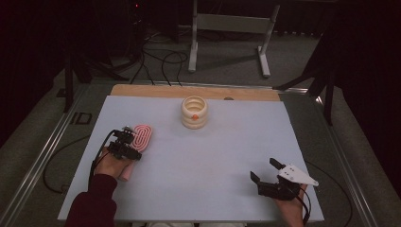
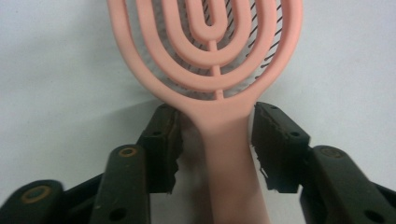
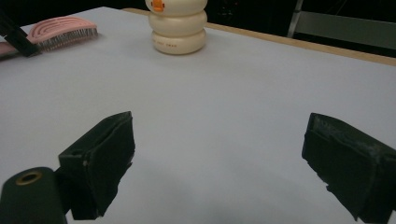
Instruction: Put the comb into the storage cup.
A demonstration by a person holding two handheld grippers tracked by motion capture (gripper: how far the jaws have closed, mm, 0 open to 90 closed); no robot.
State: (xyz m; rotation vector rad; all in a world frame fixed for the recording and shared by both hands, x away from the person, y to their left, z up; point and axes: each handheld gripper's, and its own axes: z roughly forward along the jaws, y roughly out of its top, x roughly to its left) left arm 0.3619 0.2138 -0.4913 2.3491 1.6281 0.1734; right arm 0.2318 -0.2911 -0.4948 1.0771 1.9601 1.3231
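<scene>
A pink vented hairbrush [image 1: 143, 136] lies flat on the pale blue sheet at the left, its handle pointing toward the person. In the left gripper view the brush [image 2: 212, 56] has its neck between the two black jaws of my left gripper [image 2: 215, 140]. The right pad sits against the neck, while a thin gap with shadow shows at the left pad. In the high view my left gripper [image 1: 130, 142] rests over the brush's neck. My right gripper [image 1: 263, 169] hovers near the front right of the sheet, jaws wide apart, and nothing lies between them in its own view [image 3: 219, 158].
A cream ringed container [image 1: 194, 112] with an orange mark stands at the back middle of the sheet [image 1: 203, 156]; the right gripper view has the container [image 3: 179, 25] ahead, with the brush [image 3: 60, 29] left of it. A wooden edge runs behind it.
</scene>
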